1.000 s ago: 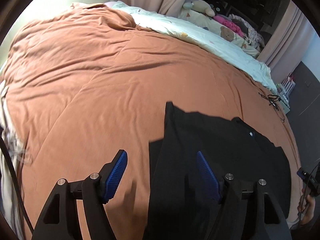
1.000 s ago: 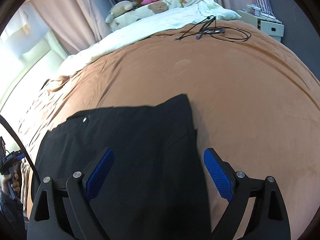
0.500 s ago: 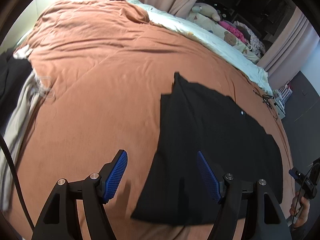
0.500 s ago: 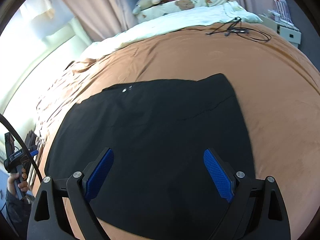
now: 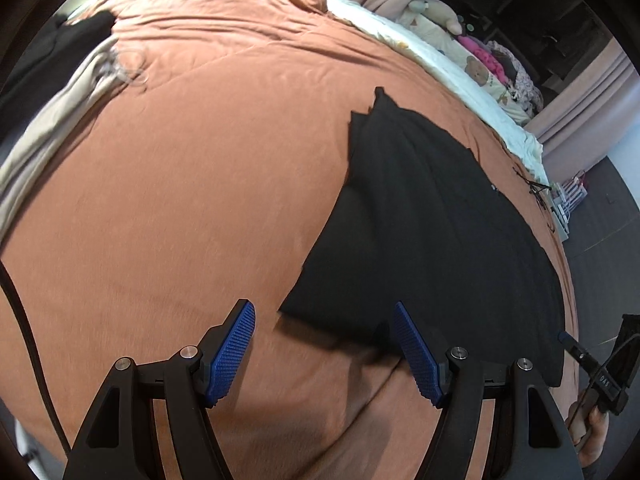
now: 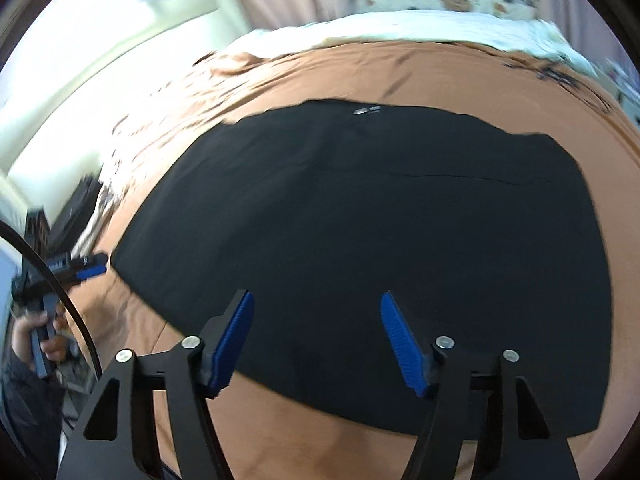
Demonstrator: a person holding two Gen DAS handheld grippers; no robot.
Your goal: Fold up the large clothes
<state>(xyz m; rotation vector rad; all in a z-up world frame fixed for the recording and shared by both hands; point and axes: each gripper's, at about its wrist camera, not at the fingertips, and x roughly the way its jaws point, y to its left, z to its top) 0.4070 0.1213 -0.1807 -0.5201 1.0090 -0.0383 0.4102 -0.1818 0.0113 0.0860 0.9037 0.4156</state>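
Black garment (image 5: 432, 216) flat on orange bedspread (image 5: 192, 184), centre-right of left view; fills centre of right view; L gripper (image 5: 324, 344) & R gripper (image 6: 316, 340) jaws wide apart, nothing held.

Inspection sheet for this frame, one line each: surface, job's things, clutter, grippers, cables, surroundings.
Surface: rust-orange bedspread, creased.
Job's things: black garment lying spread flat on the bedspread.
Clutter: beige and dark clothes heaped at the bed's edge.
Grippers: left gripper open, empty, at the garment's near corner; right gripper open, empty, over its near edge.
Cables: black cords on the far side of the bed.
Surroundings: curtains, plush toys, white quilt.
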